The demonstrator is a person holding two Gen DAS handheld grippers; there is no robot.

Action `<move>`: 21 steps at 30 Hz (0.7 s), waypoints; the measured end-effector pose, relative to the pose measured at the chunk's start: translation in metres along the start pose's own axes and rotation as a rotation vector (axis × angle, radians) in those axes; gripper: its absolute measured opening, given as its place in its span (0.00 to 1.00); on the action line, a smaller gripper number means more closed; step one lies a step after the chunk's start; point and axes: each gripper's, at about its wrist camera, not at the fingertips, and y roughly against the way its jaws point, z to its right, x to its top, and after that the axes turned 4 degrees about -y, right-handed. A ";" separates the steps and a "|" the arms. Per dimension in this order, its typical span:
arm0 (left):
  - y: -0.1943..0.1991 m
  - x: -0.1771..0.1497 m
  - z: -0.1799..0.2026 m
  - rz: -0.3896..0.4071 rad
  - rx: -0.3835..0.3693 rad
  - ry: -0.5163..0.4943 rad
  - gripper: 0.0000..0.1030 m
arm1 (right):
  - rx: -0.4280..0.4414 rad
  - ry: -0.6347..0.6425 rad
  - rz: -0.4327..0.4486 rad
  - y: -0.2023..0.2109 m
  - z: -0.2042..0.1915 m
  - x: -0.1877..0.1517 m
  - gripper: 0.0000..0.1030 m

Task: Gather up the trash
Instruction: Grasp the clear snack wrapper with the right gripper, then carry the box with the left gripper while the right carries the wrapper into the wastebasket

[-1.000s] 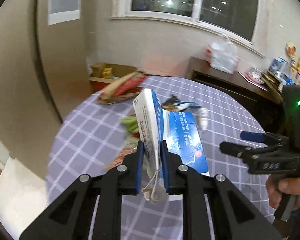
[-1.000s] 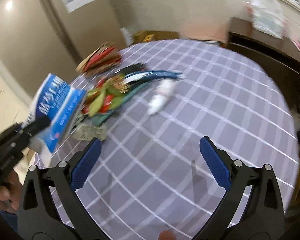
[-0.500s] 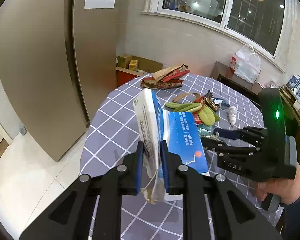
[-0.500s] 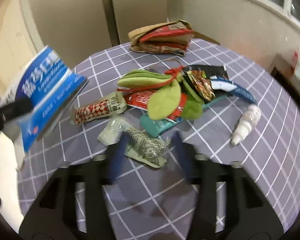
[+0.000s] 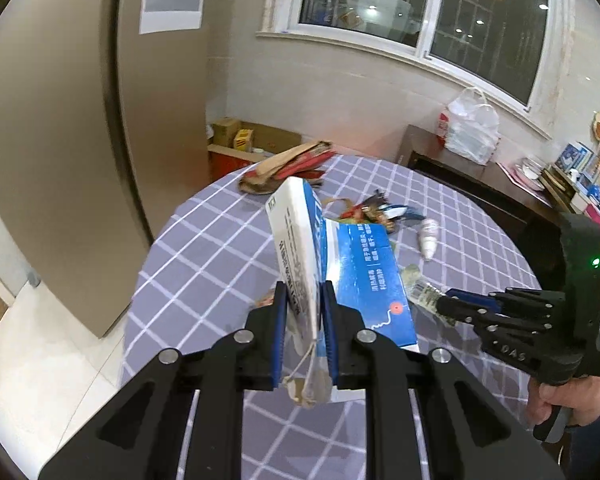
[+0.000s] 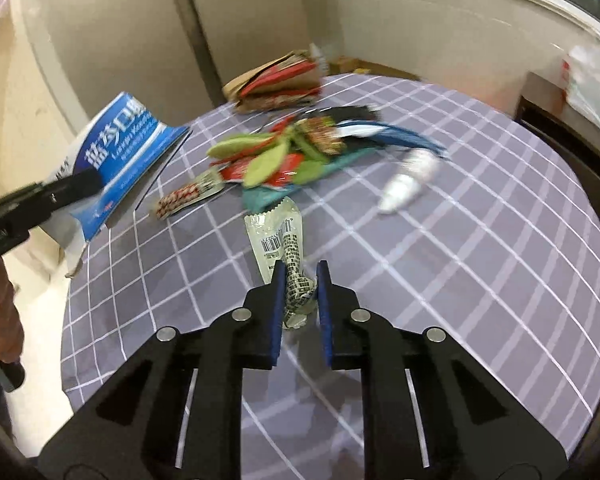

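Silvery foil of a crumpled wrapper (image 6: 285, 248) sits pinched between the pads of the right gripper (image 6: 298, 292), whose jaws have just been closing on it. The wrapper's free end lies flat on the purple checked tablecloth (image 6: 480, 264), just beside the heap of snack wrappers (image 6: 300, 152). The left gripper (image 5: 305, 320) is clamped on a blue and white paper bag (image 5: 312, 248), held raised near that heap, on its door side. A small white bottle (image 6: 408, 180) lies on the heap's other side.
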 end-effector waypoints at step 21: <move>-0.031 0.048 0.201 0.030 -0.276 -0.280 0.16 | -0.211 -0.356 0.280 0.170 0.166 -0.043 0.15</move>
